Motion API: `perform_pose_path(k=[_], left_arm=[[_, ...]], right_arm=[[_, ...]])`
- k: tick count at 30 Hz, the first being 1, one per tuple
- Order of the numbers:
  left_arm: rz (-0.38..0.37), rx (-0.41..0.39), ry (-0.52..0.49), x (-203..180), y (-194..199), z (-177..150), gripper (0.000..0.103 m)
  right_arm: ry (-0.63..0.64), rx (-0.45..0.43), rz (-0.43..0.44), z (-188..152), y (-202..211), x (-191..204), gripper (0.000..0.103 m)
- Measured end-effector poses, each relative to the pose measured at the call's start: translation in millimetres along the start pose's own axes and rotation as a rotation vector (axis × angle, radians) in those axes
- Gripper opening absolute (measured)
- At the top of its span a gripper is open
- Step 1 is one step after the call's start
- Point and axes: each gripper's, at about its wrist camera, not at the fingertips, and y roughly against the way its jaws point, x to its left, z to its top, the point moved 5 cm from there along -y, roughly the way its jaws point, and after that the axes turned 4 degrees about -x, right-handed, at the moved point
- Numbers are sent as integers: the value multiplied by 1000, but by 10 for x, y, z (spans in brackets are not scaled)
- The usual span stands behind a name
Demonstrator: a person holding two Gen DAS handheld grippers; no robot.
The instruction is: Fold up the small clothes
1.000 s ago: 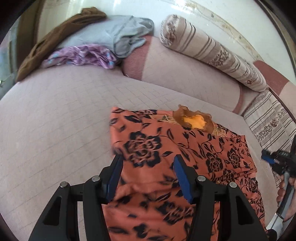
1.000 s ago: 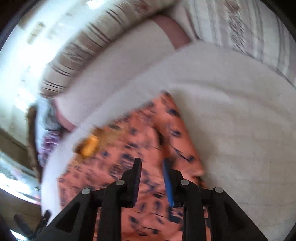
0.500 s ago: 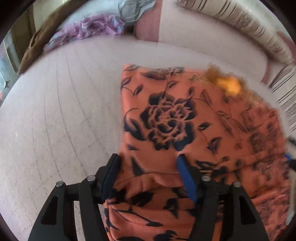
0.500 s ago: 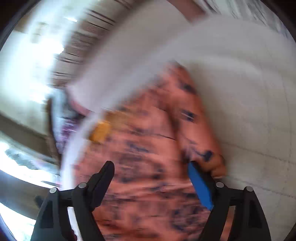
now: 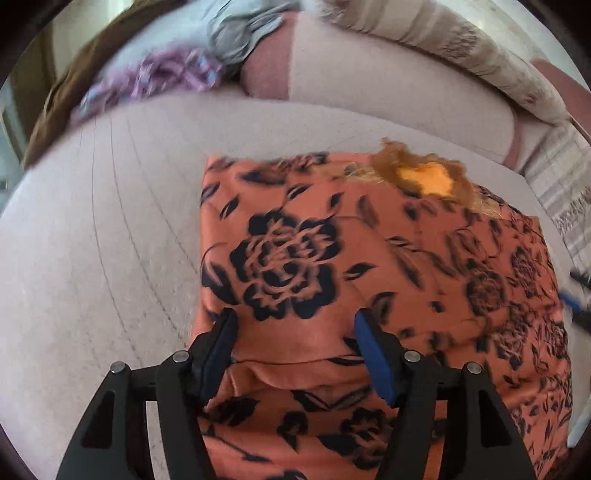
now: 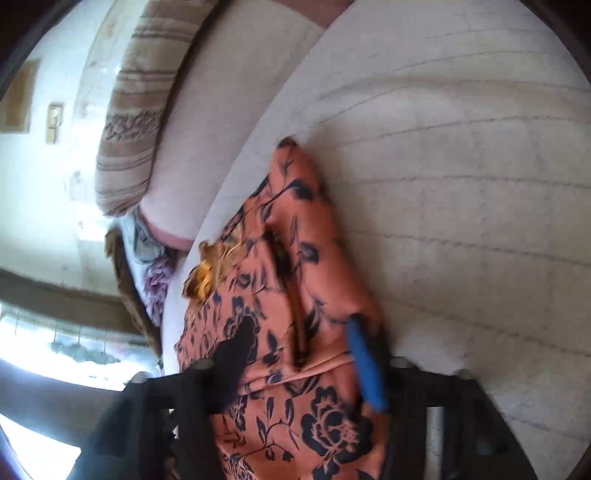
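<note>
An orange garment with a black flower print point(image 5: 369, 280) lies on the pale quilted cushion point(image 5: 92, 258), its yellow-lined neck opening point(image 5: 424, 177) at the far edge. My left gripper point(image 5: 295, 332) is open, its jaws straddling a fold near the garment's left edge. In the right wrist view the same garment point(image 6: 295, 295) shows. My right gripper point(image 6: 299, 354) is open over its right side, with the blue-padded finger point(image 6: 365, 365) at the cloth's right edge. The right gripper also shows at the left wrist view's right edge point(image 5: 576, 295).
A pile of clothes, purple point(image 5: 155, 77), grey point(image 5: 240, 33) and brown point(image 5: 66, 92), lies at the cushion's far left. A striped bolster point(image 5: 461, 59) runs along the back cushion point(image 5: 369, 92). A bright window point(image 6: 55, 350) is to the left in the right wrist view.
My right gripper has opened wide and dropped closer onto the garment's right side. My left gripper moved forward over the garment's left fold and stays open.
</note>
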Motion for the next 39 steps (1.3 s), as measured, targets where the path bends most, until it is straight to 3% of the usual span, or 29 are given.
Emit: perform_pose_path(k=[1,3,6,8,9,10,11,13,15,17,18,19,23,28,32,35,39], left_arm=[[-27,-43,-5,-45,78,38,66],[-47,-48,-11,-90,65,56,66],[-55,47,14,-112,-228,-54,66],[-28,4,-26,-135,-246,-77,67],[-16,11,-47,-161,-244,-77,67],[-18,17,-47,-166,-235,-71,67],[-29,31,-35,-143,-206,-70,67],[-43,42,2,-83,-120,-34,67],[-31,12,19,80,111,-44,67],[-50,-4,42,274,346,-159,67],[-62,6,55,378,454,-247,67],[-69,20,78,495,560,-362,67],[-122,95,201,786,891,-876,67],[-158,182,206,748,1160,-1513,67],[-163,193,201,638,1285,-1797,67],[-164,199,248,651,1407,-1961,67],[-174,234,298,641,1513,-2132,67]], right_arm=[[48,-22,9,44,80,105,54],[145,-72,-9,156,196,277,54],[137,-81,-69,440,20,246,55],[131,-67,-123,598,-163,162,54],[129,-53,-135,640,-252,130,48],[151,-27,-184,643,-385,88,16],[170,-17,-247,650,-461,44,16],[112,-42,-215,677,-378,8,14],[62,-86,-216,663,-213,-64,24],[36,-76,-207,537,-3,-119,43],[58,-40,-195,406,118,-120,66],[92,-10,-184,257,249,-119,74],[147,115,-179,-400,775,-242,74],[150,288,-137,-1332,1343,-461,73],[139,351,-183,-1768,1446,-588,67],[118,359,-167,-1989,1495,-650,63],[131,385,-171,-2212,1536,-683,49]])
